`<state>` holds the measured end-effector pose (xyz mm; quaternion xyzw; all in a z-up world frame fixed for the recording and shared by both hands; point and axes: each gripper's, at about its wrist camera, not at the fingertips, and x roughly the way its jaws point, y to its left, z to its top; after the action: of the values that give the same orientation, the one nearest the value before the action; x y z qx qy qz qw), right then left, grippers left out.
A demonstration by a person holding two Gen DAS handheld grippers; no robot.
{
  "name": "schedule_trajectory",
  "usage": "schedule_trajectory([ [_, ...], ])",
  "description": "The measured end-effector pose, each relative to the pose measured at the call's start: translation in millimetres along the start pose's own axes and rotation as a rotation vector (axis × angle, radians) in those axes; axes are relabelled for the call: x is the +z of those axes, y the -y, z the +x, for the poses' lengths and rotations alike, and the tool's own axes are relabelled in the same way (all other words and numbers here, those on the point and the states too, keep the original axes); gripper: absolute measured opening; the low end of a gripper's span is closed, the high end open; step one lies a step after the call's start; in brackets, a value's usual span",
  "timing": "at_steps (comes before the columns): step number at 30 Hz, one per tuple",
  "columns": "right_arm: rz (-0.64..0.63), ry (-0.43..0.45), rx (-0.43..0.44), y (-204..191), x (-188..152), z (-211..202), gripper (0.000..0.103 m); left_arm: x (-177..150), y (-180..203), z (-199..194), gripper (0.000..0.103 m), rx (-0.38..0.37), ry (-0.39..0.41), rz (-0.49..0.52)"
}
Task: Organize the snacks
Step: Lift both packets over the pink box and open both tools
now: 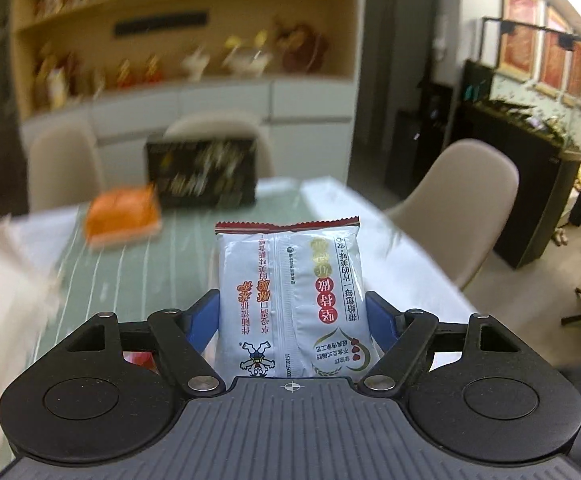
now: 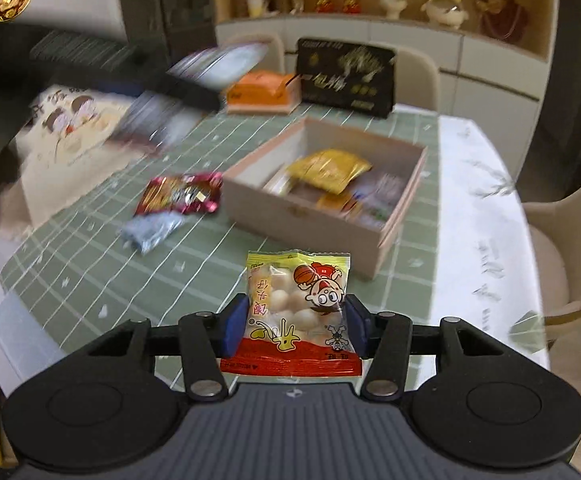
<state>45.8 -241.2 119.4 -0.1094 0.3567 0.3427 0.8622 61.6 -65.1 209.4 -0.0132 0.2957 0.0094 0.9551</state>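
Left gripper: your blue fingers are closed on a silver-white snack packet, one on each side edge. The packet stands upright between them with its print upside down and its red serrated seal at the top.
Beyond the left gripper: the packet is held above the bench, which has a green striped cloth. An orange box lies on the cloth, blurred, and a black box with gold print stands just behind it.
Left side of the right view: a large flat pack with cartoon figures lies on the bench. A red foil packet lies near the middle, with a small grey-blue packet touching its near edge.
Right gripper: your fingers are clamped on a yellow and red bag of small round biscuits. It is held upright, print upside down.
Wooden box: it sits open on the cloth, just beyond the held bag and to its right. A yellow packet lies on top of other snacks inside; those below are too blurred to name.
Far right: a beige chair stands at the bench edge.
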Motion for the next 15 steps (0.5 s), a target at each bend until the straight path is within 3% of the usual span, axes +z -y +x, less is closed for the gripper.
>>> schedule_trajectory([
  [4, 0.015, 0.013, -0.03, 8.2, 3.5, -7.1, 0.051, 38.5, -12.1, 56.5, 0.082, -0.119, -0.008, -0.082],
  [10, 0.054, -0.006, -0.047, 22.6, -4.5, -5.5, 0.051, 47.2, -49.4, 56.9, 0.079, -0.129, 0.096, -0.266],
  [13, 0.065, -0.027, -0.044, 29.7, -0.4, 5.7, 0.051, 38.0, -65.7, 43.3, 0.079, -0.083, 0.109, -0.29],
  [15, 0.037, 0.009, -0.042, 29.5, 14.4, 4.1, 0.051, 23.0, -74.2, 32.7, 0.079, -0.033, 0.094, -0.277],
])
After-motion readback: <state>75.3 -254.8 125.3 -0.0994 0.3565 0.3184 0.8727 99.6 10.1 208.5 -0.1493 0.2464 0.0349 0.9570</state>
